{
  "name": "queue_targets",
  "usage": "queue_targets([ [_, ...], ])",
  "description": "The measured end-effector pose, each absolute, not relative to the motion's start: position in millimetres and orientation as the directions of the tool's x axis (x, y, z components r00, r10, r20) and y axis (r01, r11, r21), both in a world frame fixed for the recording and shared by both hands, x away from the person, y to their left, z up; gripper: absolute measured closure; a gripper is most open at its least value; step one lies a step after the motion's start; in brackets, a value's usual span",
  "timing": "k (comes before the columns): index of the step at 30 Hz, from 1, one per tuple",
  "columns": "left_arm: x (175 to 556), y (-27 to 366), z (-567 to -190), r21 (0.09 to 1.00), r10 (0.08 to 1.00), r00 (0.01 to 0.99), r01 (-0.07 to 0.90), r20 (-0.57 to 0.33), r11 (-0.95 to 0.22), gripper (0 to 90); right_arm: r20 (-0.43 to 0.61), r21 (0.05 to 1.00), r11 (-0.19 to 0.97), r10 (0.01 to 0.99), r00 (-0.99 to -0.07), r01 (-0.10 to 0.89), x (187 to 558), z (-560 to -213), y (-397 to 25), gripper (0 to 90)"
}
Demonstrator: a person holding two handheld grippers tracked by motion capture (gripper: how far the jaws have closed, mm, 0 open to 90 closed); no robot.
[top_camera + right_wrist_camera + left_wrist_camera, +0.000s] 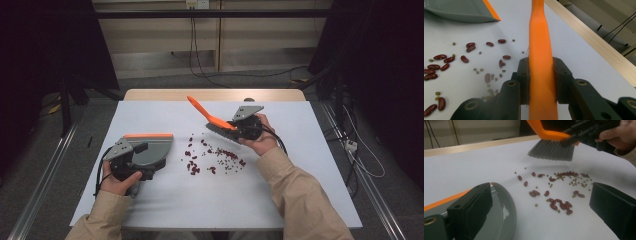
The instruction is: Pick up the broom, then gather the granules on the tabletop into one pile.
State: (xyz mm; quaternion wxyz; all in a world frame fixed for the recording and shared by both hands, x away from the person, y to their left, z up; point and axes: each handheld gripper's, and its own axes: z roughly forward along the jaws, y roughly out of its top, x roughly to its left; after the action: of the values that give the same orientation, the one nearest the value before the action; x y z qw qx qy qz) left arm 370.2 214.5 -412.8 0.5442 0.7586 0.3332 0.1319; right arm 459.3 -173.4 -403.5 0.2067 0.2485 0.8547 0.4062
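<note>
The left gripper (131,162) rests at the table's left side with its jaws spread wide, as the left gripper view shows; one jaw lies over the grey dustpan (150,149) and the other stands clear on the white tabletop (220,200), so whether it truly has hold of the pan I cannot tell; the dustpan is flat and grey with an orange edge (148,135) along its far side, and nothing lies in it; just to its right, the scattered beans (212,155) lie loose on the tabletop between the two hands, dark red kidney beans mixed with smaller greenish ones (576,183), thickest near the middle; beyond them the hand brush (212,118) has a long orange handle and a block of grey bristles (552,149), raised just above the far side of the spill; the right gripper (246,126) has its jaws pressed in on the orange handle (541,62) from both sides, gripping it firmly; the handle slants up and away to the left.
</note>
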Motion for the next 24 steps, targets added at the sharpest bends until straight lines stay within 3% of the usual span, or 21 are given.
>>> queue_targets([
  [18,369,220,-412,0.913,0.672,0.721,0.372,-0.170,-0.169,4.5,-0.144,0.802,0.554,0.545,-0.826,0.226,493,-413,-147,71.3],
  [24,370,223,-414,0.912,0.677,0.715,0.377,-0.174,-0.163,4.5,-0.186,0.782,0.594,0.512,-0.839,0.189,508,-420,-130,71.4],
])
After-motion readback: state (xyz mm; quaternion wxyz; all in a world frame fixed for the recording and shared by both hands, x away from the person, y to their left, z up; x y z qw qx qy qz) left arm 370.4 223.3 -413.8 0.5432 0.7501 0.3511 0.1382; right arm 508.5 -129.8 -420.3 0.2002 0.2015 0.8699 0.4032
